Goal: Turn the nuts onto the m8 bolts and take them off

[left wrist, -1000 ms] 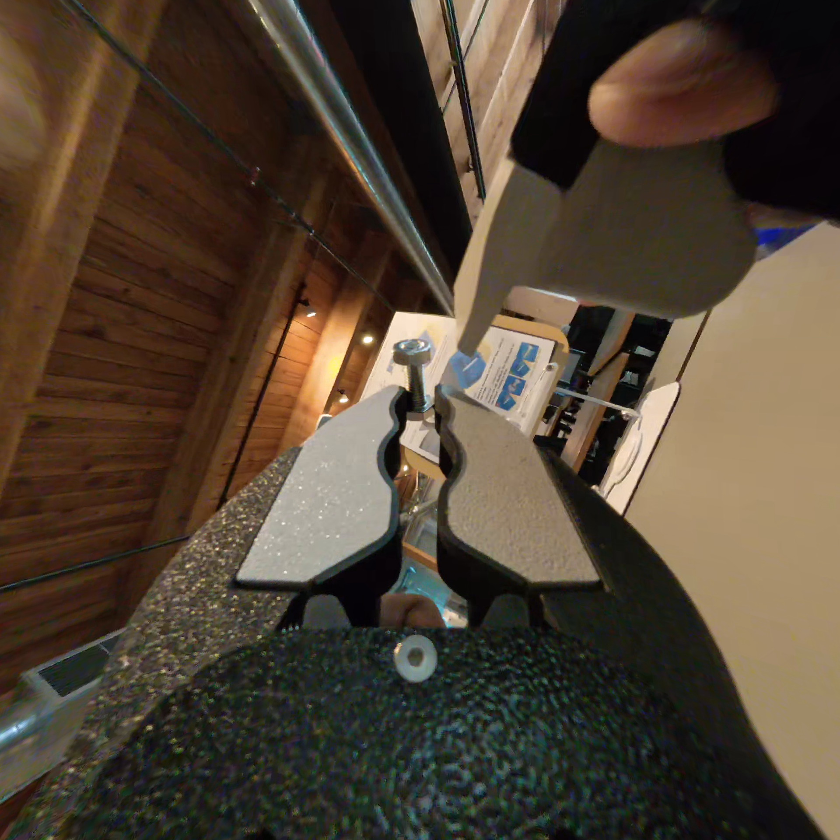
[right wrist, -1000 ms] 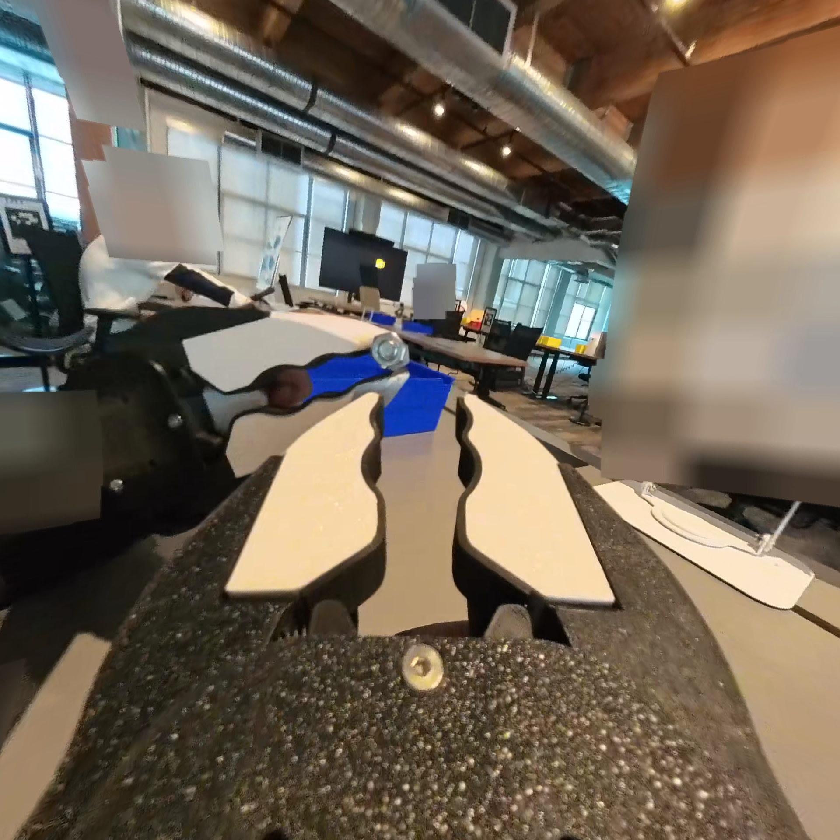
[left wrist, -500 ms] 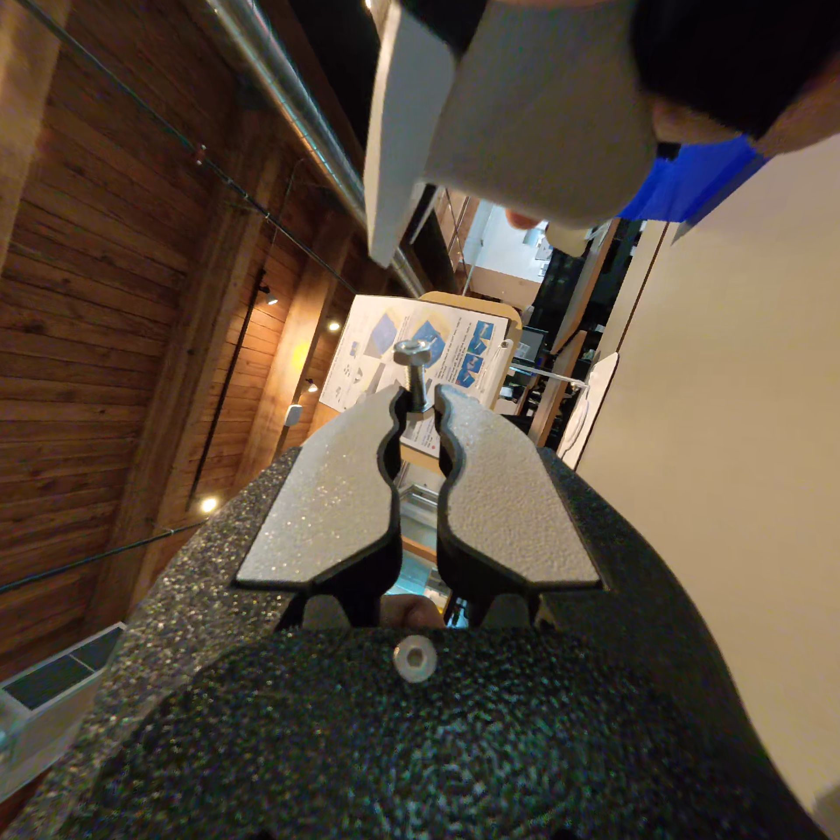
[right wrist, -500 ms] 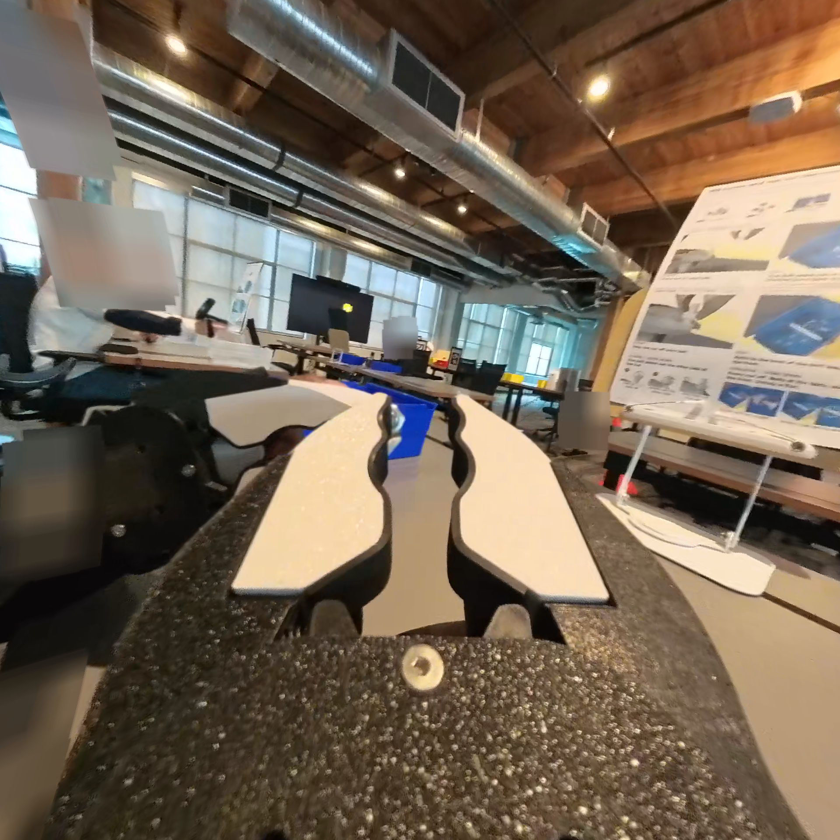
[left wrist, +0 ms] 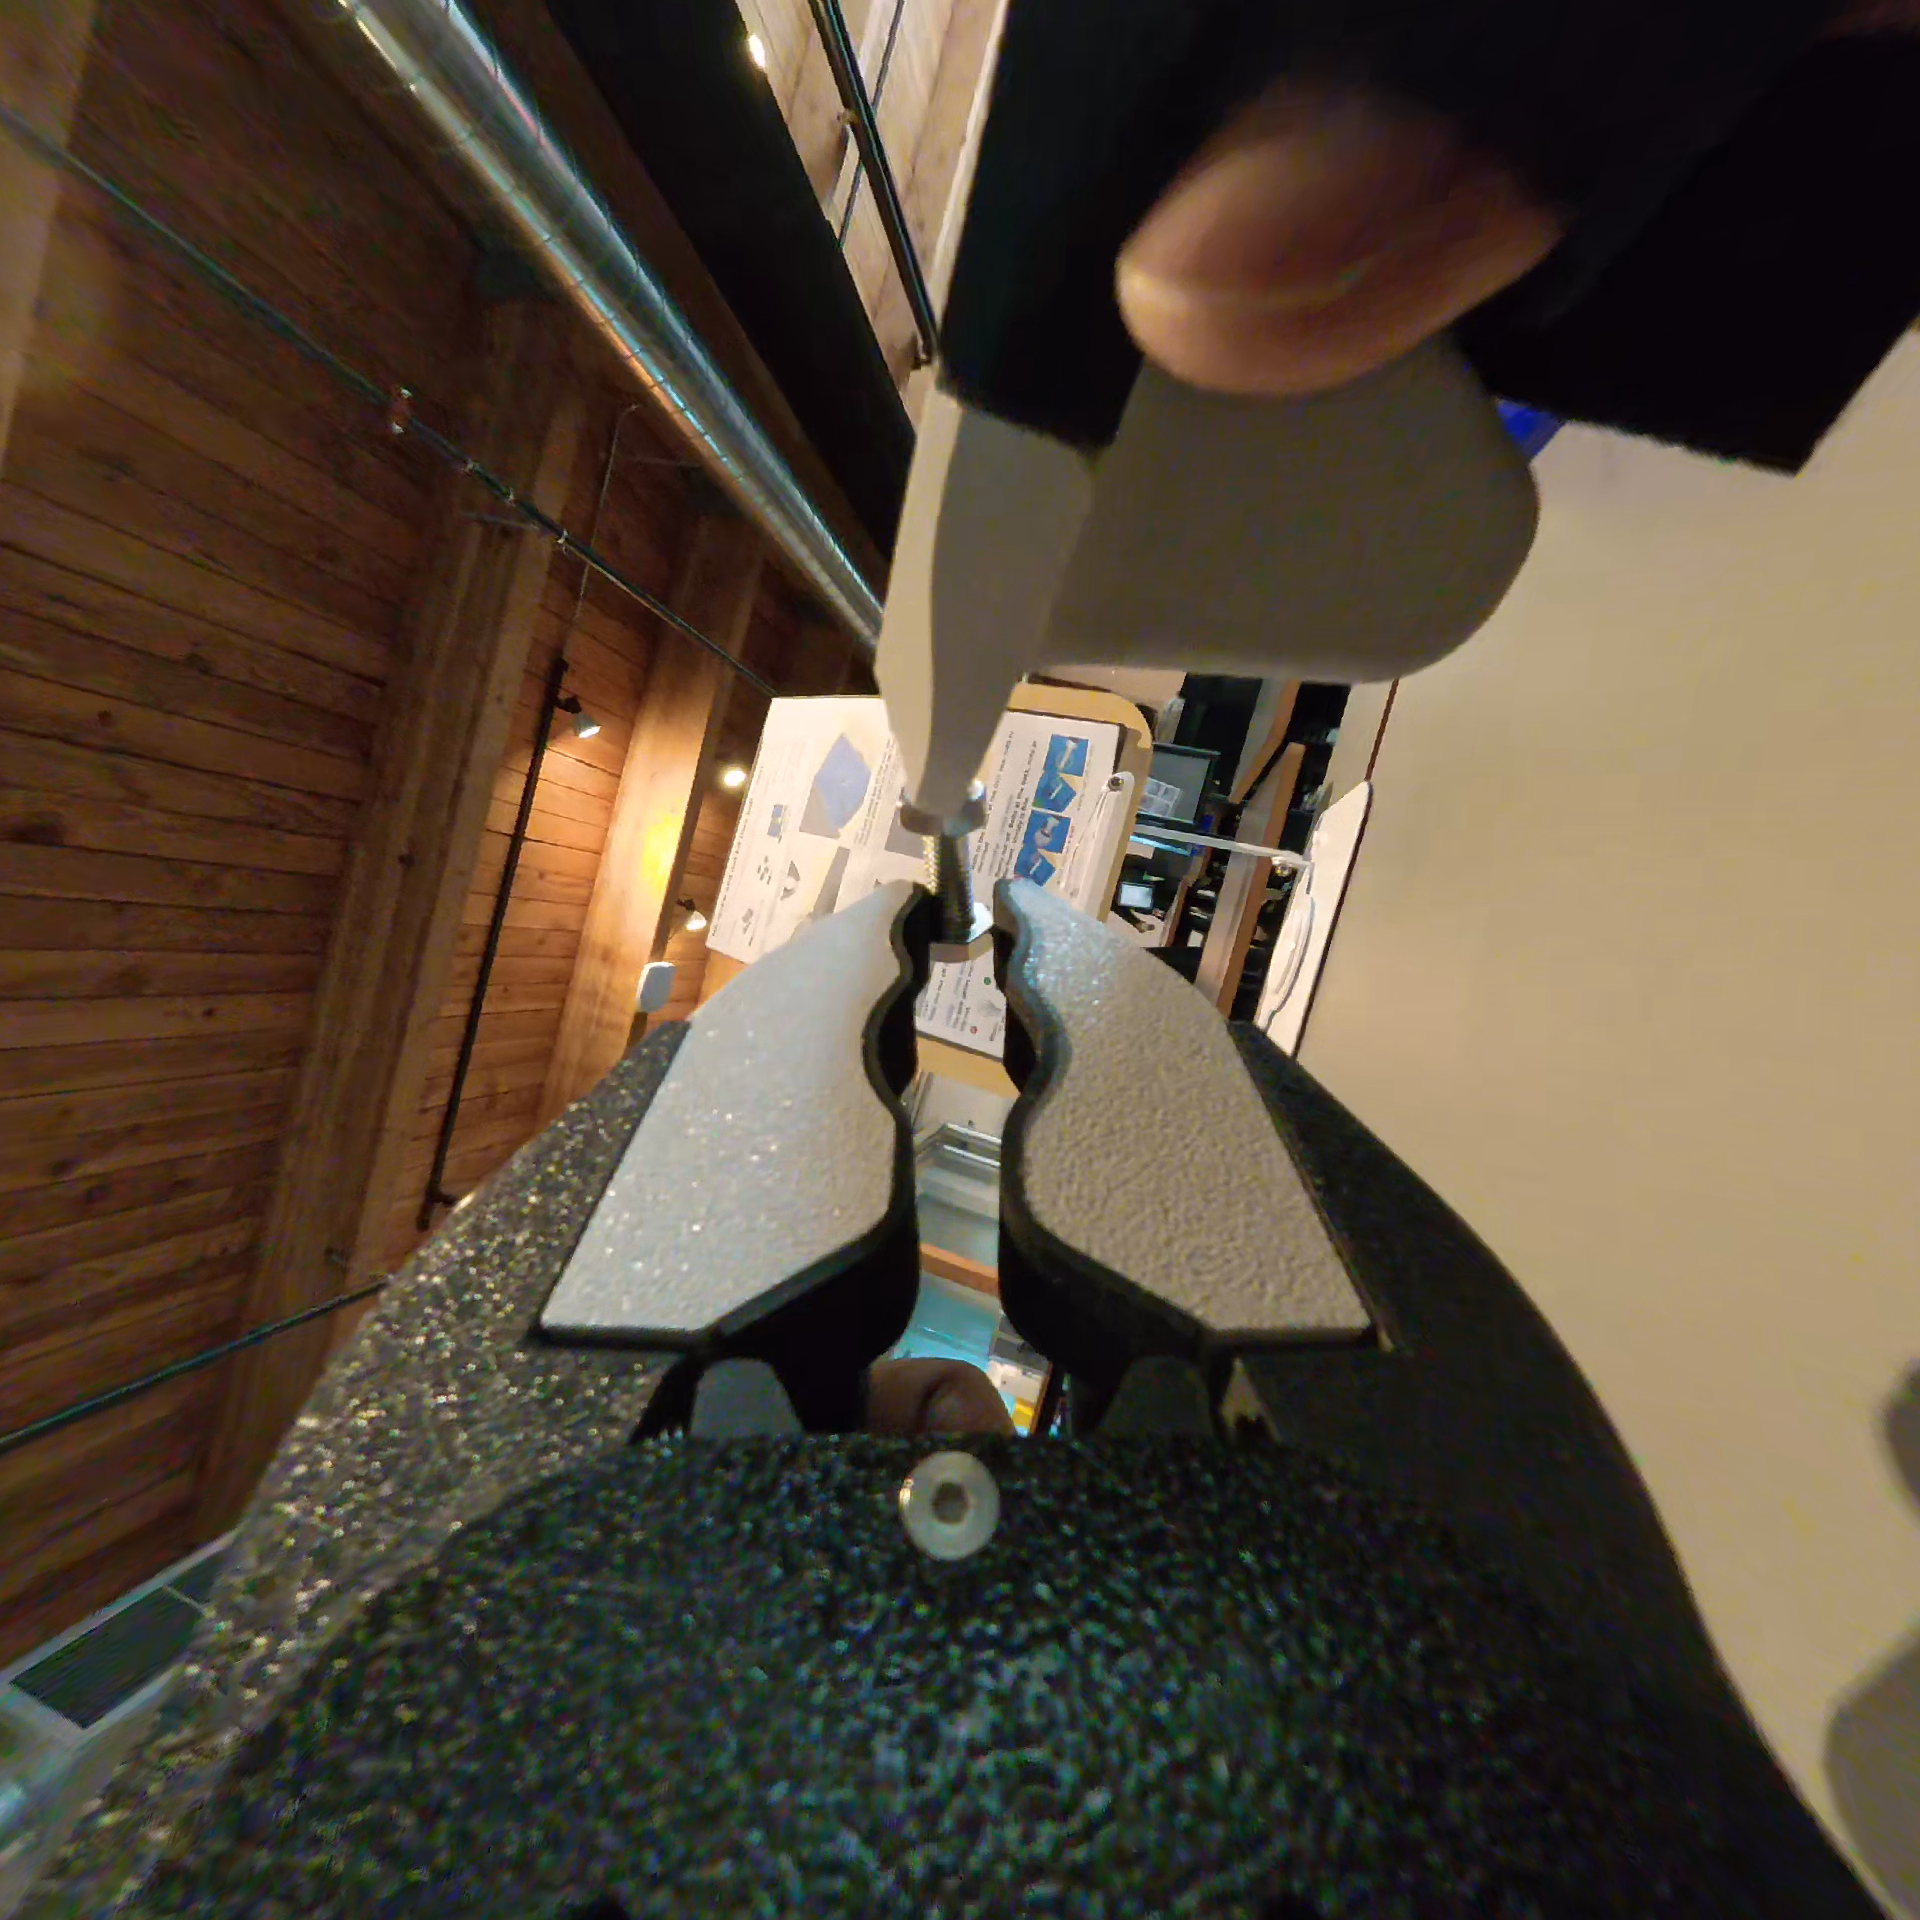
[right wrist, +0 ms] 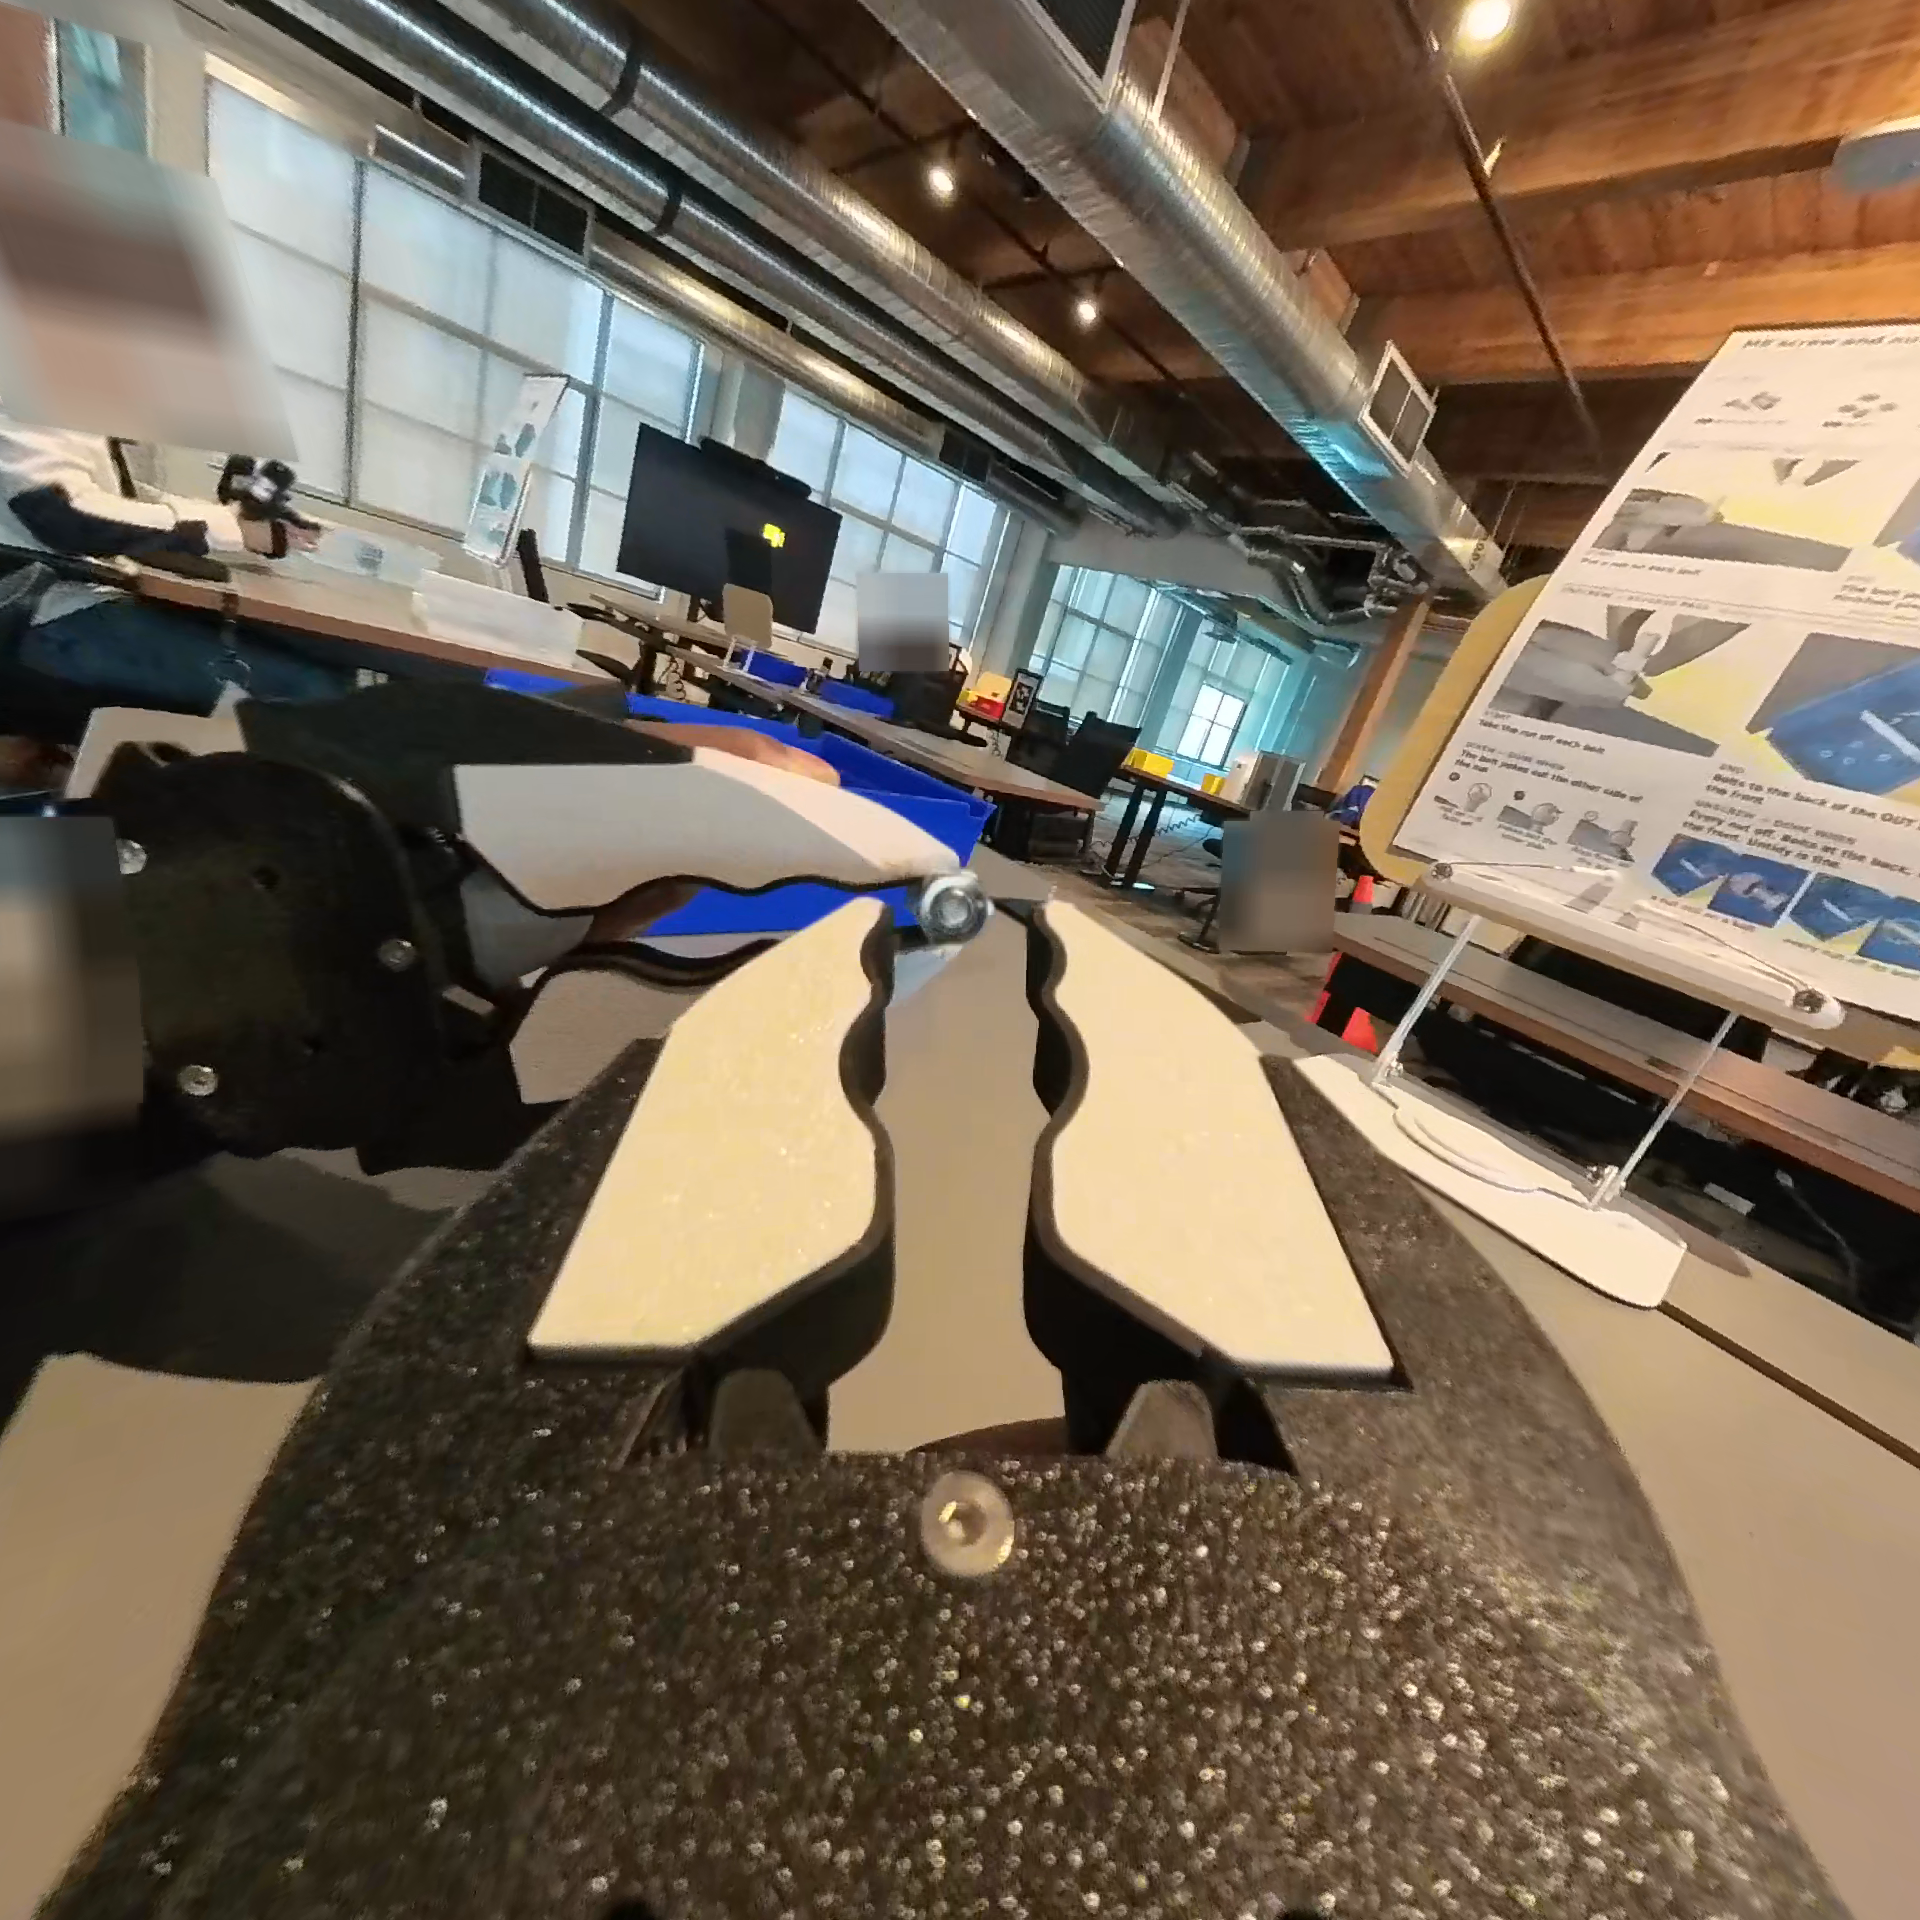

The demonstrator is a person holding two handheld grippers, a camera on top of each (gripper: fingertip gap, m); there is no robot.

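Filling the bottom of the left wrist view, the left gripper (left wrist: 951,914) is nearly closed, with its two grey fingers pinching the bolt (left wrist: 954,888) right at their tips. The bolt's thin threaded stem sticks out past the tips and points up in that view. The right gripper (left wrist: 940,774) comes down from the top there, and one of its grey fingers touches the far end of the bolt. A thumb (left wrist: 1320,234) presses on the black part of that gripper.

Seen from the right wrist view, the right gripper (right wrist: 956,914) has its two fingers spread apart with a clear gap between them. Nothing is squeezed between them. The left gripper (right wrist: 914,862) reaches in from the left side, and a shiny nut (right wrist: 954,906) on the bolt's end shows at its tip. The nut sits just beside the tip of the right gripper's left finger (right wrist: 748,1122). I cannot tell if that finger touches the nut.

Under both grippers is a flat grey table (right wrist: 1662,1403). A white sign (right wrist: 1714,665) with pictures stands on a clear stand at the right side of the table. Blue bins (right wrist: 894,769) sit farther back, behind the left gripper. A dark screen (right wrist: 727,540) stands on a far desk by the big windows.
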